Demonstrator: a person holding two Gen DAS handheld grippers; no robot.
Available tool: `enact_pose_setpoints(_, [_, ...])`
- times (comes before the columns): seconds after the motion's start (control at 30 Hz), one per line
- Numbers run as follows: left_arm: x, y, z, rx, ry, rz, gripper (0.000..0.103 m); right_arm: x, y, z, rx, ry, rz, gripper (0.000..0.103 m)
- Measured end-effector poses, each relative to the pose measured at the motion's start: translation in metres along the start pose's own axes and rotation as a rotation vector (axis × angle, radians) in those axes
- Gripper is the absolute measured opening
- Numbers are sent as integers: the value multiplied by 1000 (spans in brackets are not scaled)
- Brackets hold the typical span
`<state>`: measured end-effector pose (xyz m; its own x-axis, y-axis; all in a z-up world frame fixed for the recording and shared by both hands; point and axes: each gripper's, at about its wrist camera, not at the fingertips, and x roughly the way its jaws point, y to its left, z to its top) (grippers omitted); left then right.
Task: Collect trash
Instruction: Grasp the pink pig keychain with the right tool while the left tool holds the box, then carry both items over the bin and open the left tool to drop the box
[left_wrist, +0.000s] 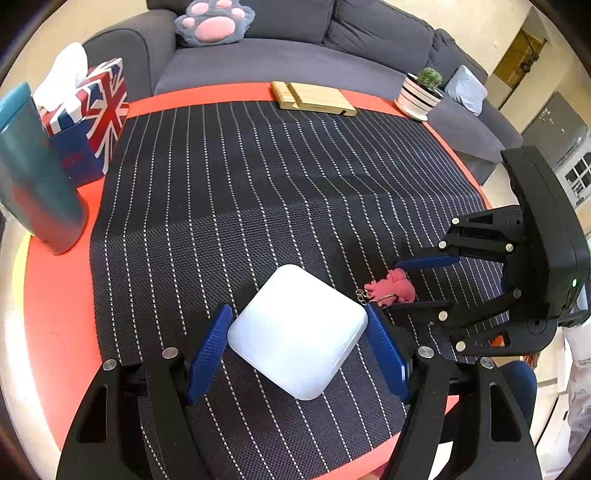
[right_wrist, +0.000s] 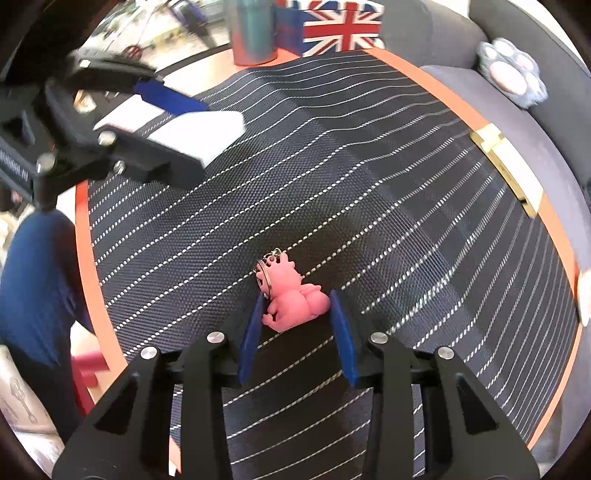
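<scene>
One white box (left_wrist: 297, 332) clamped in left gripper (left_wrist: 299, 343) jaws, one pink keychain (right_wrist: 293, 301) pinched between right gripper (right_wrist: 297, 325) jaws

We are seeing a striped mat (left_wrist: 258, 192) lying on a round table (left_wrist: 59, 295). Near us a box (left_wrist: 297, 332) is sitting on the mat, a keychain figure (left_wrist: 393, 288) just right of it. Far left a tissue box (left_wrist: 88, 118) and cup (left_wrist: 33, 173) are standing; a sofa (left_wrist: 295, 55) is lying behind.

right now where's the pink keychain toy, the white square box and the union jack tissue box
pink keychain toy (right_wrist: 295, 304), right wrist view, on its body
white square box (left_wrist: 297, 330), left wrist view, middle of its top face
union jack tissue box (left_wrist: 98, 110), left wrist view, on its flag-printed side
</scene>
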<state>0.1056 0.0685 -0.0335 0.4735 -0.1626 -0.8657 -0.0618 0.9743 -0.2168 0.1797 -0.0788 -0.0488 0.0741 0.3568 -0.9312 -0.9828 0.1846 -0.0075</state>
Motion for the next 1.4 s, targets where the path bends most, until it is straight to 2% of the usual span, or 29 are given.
enact_pose_setpoints(0.4, [-28, -27, -24, 76, -58, -14, 71, -48, 1, -28, 260, -122, -15, 36])
enact_pose_setpoints(0.5, [-40, -39, -32, 105, -80, -14, 71, -58, 4, -35, 293, -138, -17, 36])
enact_pose_setpoints(0.77, [-61, -65, -55, 154, -117, -27, 71, -95, 29, -65, 312, -188, -12, 36])
enact_pose_setpoints(1.0, [-75, -84, -79, 183, -139, -53, 71, -118, 68, -90, 285, -213, -22, 36])
enact_pose_setpoints(1.4, [-85, -102, -121, 209, -135, -87, 71, -125, 116, -134, 308, -222, 3, 37])
